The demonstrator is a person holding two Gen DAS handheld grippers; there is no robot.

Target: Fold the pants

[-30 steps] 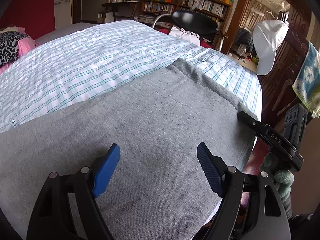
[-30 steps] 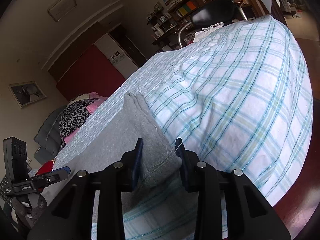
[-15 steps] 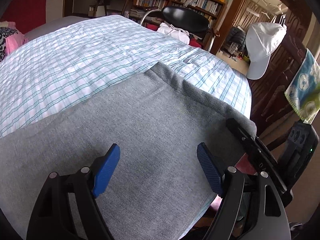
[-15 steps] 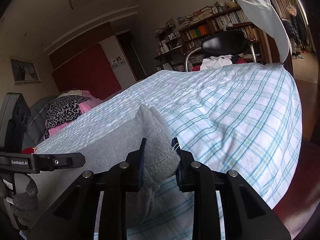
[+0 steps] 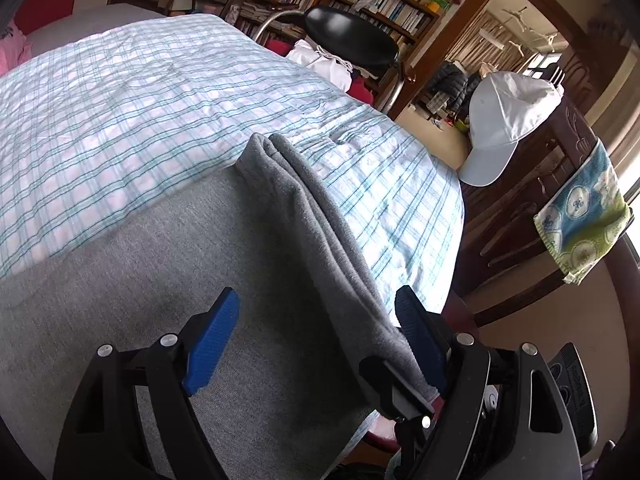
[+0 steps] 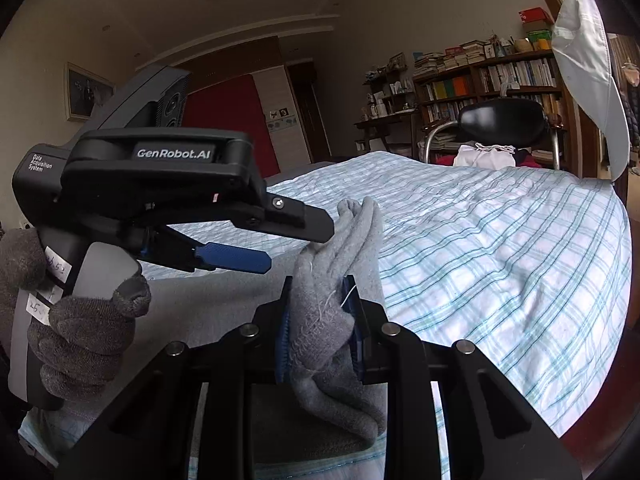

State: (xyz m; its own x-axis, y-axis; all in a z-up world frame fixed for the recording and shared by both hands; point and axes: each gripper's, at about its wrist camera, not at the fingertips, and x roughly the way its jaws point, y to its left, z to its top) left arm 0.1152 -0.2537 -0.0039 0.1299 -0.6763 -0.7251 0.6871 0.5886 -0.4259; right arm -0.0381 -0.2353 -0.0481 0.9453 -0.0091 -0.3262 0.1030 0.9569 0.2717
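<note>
Grey pants (image 5: 168, 304) lie spread on the checked bed. Their right edge is lifted into a folded ridge (image 5: 316, 216). My right gripper (image 6: 320, 320) is shut on that bunched edge (image 6: 348, 240) and holds it above the bed. One of its black fingers (image 5: 394, 386) shows at the ridge's near end in the left wrist view. My left gripper (image 5: 316, 340) hovers open over the pants, blue pads wide apart and pressing nothing; the ridge passes close to its right pad (image 5: 416, 340). From the right wrist view, the left gripper (image 6: 298, 246) sits just left of the raised fabric, in a gloved hand (image 6: 80, 332).
The checked sheet (image 5: 160, 112) runs back and ends at the bed's right edge. A white cap (image 5: 504, 120) and a patterned towel (image 5: 580, 216) hang on wooden furniture to the right. A black chair (image 5: 348, 36) with white cloth and bookshelves stand behind.
The right gripper rolled upright, tightened on the pants' edge and raised it toward the left gripper. The flat edge became a standing fold. The left gripper shifted toward the bed's right side, still open.
</note>
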